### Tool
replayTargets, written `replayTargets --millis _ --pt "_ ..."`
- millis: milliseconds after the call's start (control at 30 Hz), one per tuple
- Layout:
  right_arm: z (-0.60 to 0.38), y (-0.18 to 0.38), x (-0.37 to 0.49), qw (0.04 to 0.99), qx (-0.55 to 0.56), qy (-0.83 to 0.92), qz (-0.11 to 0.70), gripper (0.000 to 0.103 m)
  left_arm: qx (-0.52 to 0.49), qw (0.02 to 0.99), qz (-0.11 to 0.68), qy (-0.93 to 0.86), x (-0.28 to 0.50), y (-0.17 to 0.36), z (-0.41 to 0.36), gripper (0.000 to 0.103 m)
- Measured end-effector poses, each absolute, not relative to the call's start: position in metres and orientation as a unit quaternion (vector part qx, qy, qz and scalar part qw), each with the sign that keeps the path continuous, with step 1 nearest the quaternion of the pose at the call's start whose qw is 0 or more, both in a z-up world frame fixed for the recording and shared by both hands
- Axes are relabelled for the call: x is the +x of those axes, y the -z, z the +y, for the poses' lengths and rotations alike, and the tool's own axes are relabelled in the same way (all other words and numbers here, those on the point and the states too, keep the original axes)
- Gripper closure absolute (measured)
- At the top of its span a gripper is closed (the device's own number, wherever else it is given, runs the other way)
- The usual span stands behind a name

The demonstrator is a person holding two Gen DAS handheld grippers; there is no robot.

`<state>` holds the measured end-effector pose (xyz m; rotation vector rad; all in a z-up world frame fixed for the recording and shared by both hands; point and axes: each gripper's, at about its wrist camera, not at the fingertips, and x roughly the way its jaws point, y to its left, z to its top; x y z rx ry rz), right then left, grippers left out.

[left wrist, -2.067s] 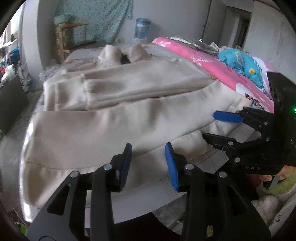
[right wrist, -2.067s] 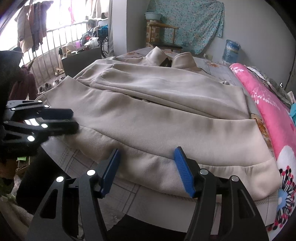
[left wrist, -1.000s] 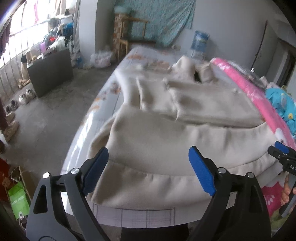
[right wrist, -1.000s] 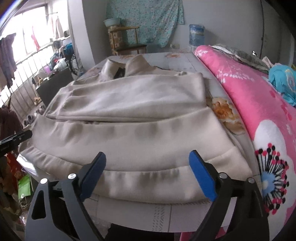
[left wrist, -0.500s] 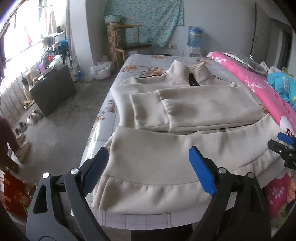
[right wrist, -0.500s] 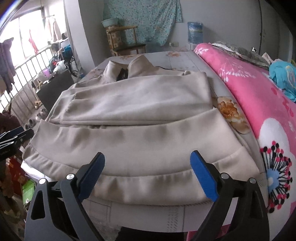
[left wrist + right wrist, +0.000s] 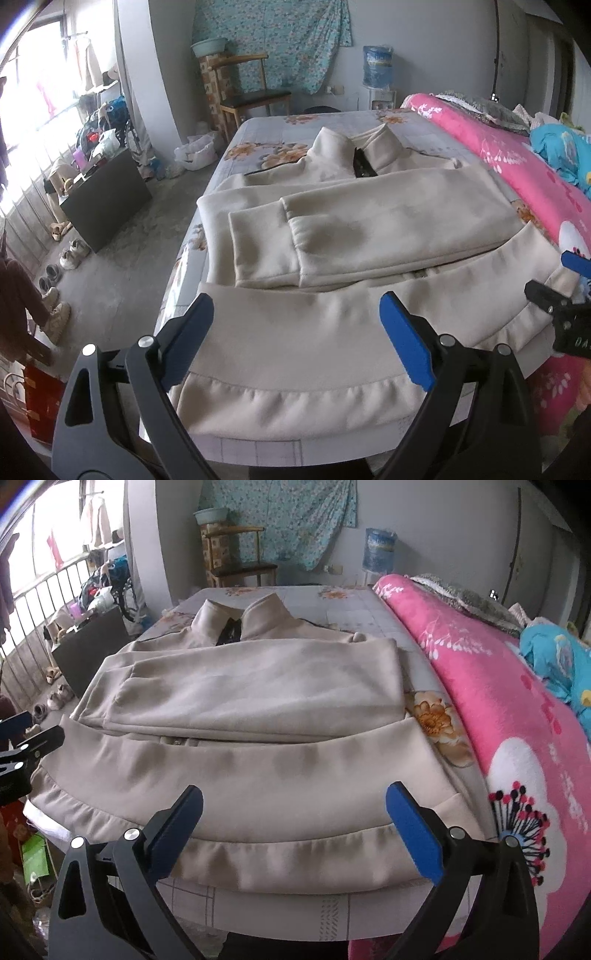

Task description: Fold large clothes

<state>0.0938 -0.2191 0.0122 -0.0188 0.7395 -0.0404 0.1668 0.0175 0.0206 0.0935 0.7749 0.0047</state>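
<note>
With both sleeves already laid across the chest and the hem hanging toward the near edge of the bed (image 7: 258,129), looks like the pause between the sleeve fold and the bottom-to-collar fold. Beige zip jacket (image 7: 369,229) spread flat on the floral sheet (image 7: 343,602), collar (image 7: 240,620) at the far end, ribbed hem band (image 7: 295,860) nearest the cameras and draped just over the mattress edge. Pink quilt (image 7: 498,701) bunched alongside on the right, touching the jacket's right corner or very nearly — hard to tell which.

Left gripper (image 7: 295,339) poised above the hem's left part, jaws spread wide, nothing between them. Right gripper (image 7: 295,823) above the hem's right part, jaws opening to nearly full spread, cloth below but not pinched. Neither pad touching fabric, as far as can be judged.

Next, probably: lower both grippers onto the hem band, one near each corner, close on the full thickness — then lift together and carry toward the collar. Calls for an even lift on both sides, so the folded sleeves underneath stay put and the new crease runs straight. Worth minding the right corner beside the quilt, where cloth could snag.
</note>
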Motion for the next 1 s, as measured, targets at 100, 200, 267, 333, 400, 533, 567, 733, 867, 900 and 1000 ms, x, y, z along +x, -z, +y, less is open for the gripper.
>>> replayTargets --millis 100,200,267,333,400,533,567,733,867,900,1000 --pt "-0.218 -0.017 0.091 0.934 -0.014 0.026 0.357 0.006 0.043 0.928 0.371 0.002 0.168 -0.025 0.013 0.015" --pt "-0.221 -0.020 0.090 0.932 -0.011 0.031 0.360 0.006 0.051 0.930 0.364 0.001 0.168 -0.029 0.008 0.015" --pt "-0.224 -0.022 0.091 0.932 -0.009 0.039 0.361 0.006 0.054 0.931 0.361 -0.002 0.169 -0.031 0.005 0.015" --pt "-0.227 -0.022 0.090 0.931 -0.007 0.043 0.362 0.006 0.055 0.930 0.363 -0.006 0.170 -0.032 0.003 0.015" --pt "-0.231 -0.023 0.089 0.930 -0.004 0.044 0.364 0.006 0.057 0.929 0.367 -0.011 0.173 -0.032 0.002 0.015" --pt "-0.240 -0.024 0.092 0.927 0.002 0.036 0.373 0.006 0.054 0.926 0.373 -0.021 0.180 -0.033 0.001 0.015" --pt "-0.240 -0.024 0.093 0.926 0.001 0.033 0.376 0.006 0.052 0.926 0.374 -0.022 0.182 -0.033 0.001 0.015" --pt "-0.248 -0.032 0.103 0.923 -0.008 0.024 0.384 0.006 0.049 0.926 0.372 -0.031 0.194 -0.037 0.003 0.015" --pt "-0.250 -0.038 0.113 0.921 -0.011 0.010 0.390 0.006 0.046 0.926 0.374 -0.035 0.204 -0.035 0.005 0.015" --pt "-0.251 -0.040 0.116 0.920 -0.011 0.007 0.392 0.006 0.047 0.925 0.374 -0.036 0.207 -0.034 0.005 0.015" --pt "-0.251 -0.045 0.125 0.918 -0.015 -0.002 0.396 0.006 0.051 0.924 0.376 -0.039 0.214 -0.030 0.007 0.015"
